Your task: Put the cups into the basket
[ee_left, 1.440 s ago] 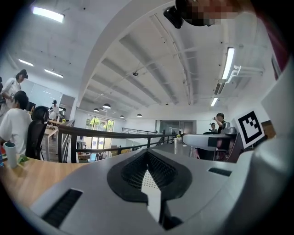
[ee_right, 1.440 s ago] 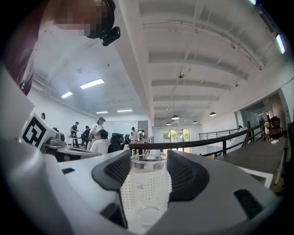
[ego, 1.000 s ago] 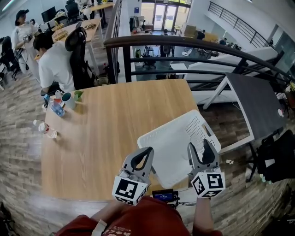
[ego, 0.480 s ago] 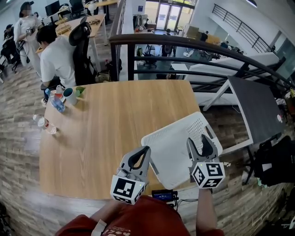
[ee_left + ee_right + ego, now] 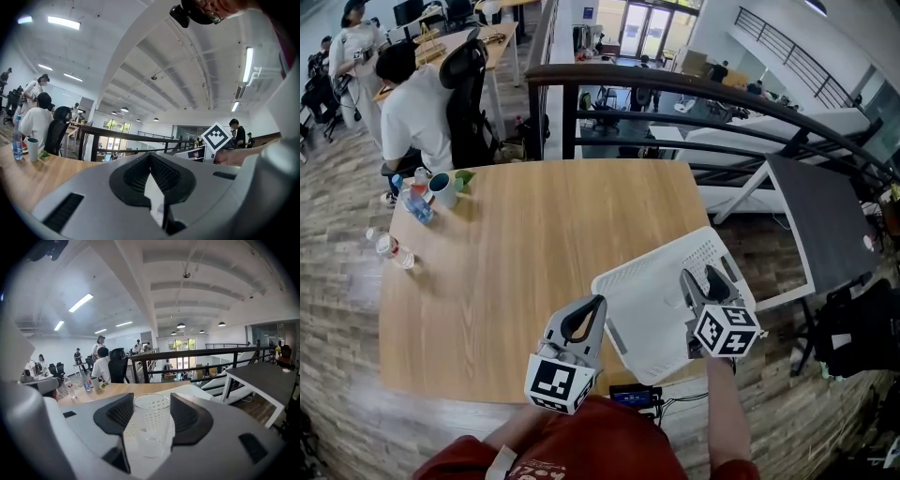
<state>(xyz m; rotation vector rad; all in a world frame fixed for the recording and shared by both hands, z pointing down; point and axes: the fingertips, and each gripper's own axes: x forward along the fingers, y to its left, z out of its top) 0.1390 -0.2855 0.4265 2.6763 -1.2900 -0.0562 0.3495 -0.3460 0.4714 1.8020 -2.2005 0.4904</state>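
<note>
A clear glass cup [image 5: 151, 425] stands upright between the jaws of my right gripper [image 5: 151, 413], which is shut on it. In the head view the right gripper [image 5: 705, 279] hangs over the white perforated basket [image 5: 652, 281] at the table's front right; the glass itself is hard to make out there. My left gripper [image 5: 596, 305] hovers just left of the basket near the front edge, shut with nothing in it. A white mug [image 5: 442, 189] stands at the table's far left corner.
Beside the mug are a blue-labelled bottle [image 5: 414, 202] and a green item; a plastic bottle [image 5: 389, 248] lies at the left edge. A seated person [image 5: 417, 108] is behind that corner, a black railing [image 5: 675, 89] runs behind the wooden table [image 5: 525, 244], and a dark table [image 5: 825, 216] stands to the right.
My right gripper with the glass has moved a little forward and right over the basket and tilted. The left gripper has hardly moved.
</note>
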